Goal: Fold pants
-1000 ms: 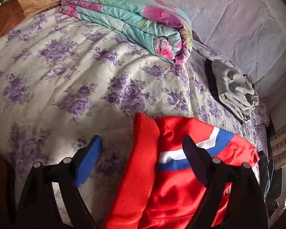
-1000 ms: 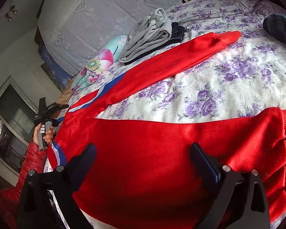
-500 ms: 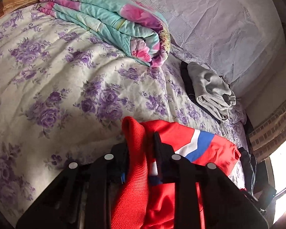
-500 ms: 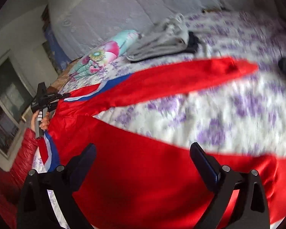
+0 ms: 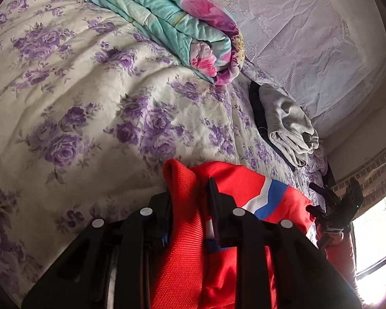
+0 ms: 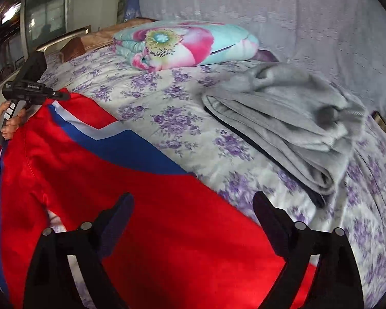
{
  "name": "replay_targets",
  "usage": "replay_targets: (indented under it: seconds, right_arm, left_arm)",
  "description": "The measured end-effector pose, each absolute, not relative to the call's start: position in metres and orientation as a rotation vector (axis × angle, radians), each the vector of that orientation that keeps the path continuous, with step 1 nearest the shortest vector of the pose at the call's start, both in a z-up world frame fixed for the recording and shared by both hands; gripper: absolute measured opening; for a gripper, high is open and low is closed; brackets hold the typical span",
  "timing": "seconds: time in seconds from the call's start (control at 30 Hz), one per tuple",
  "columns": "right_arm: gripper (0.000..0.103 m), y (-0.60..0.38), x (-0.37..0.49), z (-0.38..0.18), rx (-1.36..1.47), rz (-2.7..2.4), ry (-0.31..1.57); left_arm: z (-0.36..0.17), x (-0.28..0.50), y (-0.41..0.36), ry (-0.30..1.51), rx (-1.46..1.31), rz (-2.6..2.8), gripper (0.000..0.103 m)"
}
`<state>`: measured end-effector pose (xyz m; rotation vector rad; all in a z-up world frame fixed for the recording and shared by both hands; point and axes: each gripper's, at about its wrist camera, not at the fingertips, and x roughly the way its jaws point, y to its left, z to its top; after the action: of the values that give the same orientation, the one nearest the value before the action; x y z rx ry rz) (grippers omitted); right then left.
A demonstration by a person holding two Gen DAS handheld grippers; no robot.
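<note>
The red pants, trimmed with a blue-and-white stripe, lie spread across the floral bedspread of the bed. The left gripper has its jaws drawn narrow on the ribbed red waistband, pinching the fabric between the pads; seen from the right wrist, the same tool sits at the far corner of the garment in the person's hand. The right gripper hovers over the middle of the red cloth, its jaws wide but closing, with fabric lying below them and nothing pressed between the pads. The step in hand appears to be securing a second hold so that the garment can be folded over. To do it well, the right jaws should probably bite a single edge of cloth rather than a bunched layer, while the left hold stays firm, keeping the seam taut and the fold line straight. No containers appear in either view; a folded grey garment and a rolled floral quilt rest on the bed beyond the pants, well apart from both grippers.
</note>
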<state>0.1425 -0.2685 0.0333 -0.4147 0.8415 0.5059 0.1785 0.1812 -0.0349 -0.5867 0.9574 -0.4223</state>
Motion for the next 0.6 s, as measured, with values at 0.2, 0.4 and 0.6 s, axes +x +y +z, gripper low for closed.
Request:
replay_targets:
  seconds: [0.2, 0.4, 0.6]
  right_arm:
    - [0.073, -0.248, 0.182, -0.009, -0.493, 0.631, 0.979]
    - [0.005, -0.238, 0.144, 0.001, -0.519, 0.517, 0.880]
    - [0.004, -0.236, 0.059, 0.055, -0.530, 0.458, 0.705]
  left_arm:
    - [-0.034, 0.181, 0.180, 0.951, -0.574, -0.441, 0.023]
    - [-0.026, 0.178, 0.179, 0.901, -0.561, -0.460, 0.023]
    - [-0.001, 0.154, 0.178, 0.771, -0.498, -0.443, 0.023]
